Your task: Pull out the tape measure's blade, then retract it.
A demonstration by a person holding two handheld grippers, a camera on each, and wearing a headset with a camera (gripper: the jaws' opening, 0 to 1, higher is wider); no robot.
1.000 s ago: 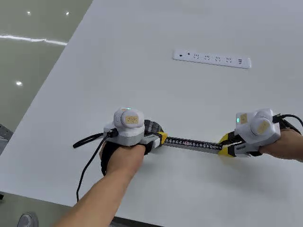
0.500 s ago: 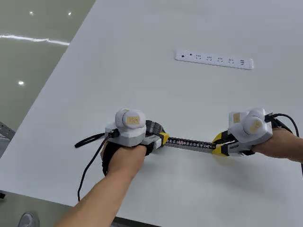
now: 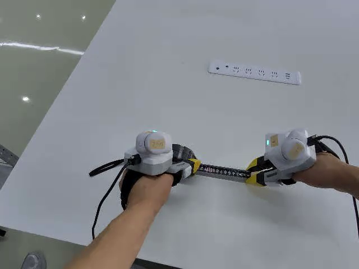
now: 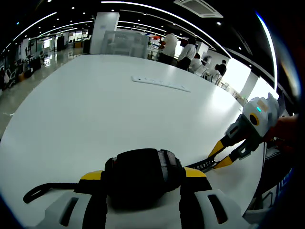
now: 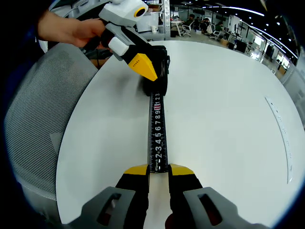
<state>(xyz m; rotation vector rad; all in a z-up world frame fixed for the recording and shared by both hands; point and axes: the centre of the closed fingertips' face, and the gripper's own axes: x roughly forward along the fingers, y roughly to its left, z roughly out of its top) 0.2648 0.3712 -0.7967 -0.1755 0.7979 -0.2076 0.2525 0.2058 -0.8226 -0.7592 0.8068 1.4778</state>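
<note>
A black tape measure case [image 3: 182,154] [image 4: 140,175] [image 5: 158,67] rests on the white table, and my left gripper [image 3: 189,164] [image 4: 143,183] is shut on it. Its dark numbered blade [image 3: 223,170] [image 5: 157,136] [image 4: 204,165] runs out to the right along the tabletop. My right gripper [image 3: 251,171] [image 5: 152,172] [image 4: 220,155] is shut on the blade's end, yellow fingertips pinching it. About a hand's length of blade lies bare between the two grippers.
A white power strip [image 3: 255,72] [image 4: 160,84] [image 5: 282,138] lies further back on the table [image 3: 168,84]. A grey mesh chair back [image 5: 40,114] stands off the near table edge. Black cables [image 3: 105,185] trail from the grippers. Several people [image 4: 181,47] stand far behind.
My right gripper has moved left toward the case while holding the blade's end, so the exposed blade is shorter. The left gripper and case stayed put.
</note>
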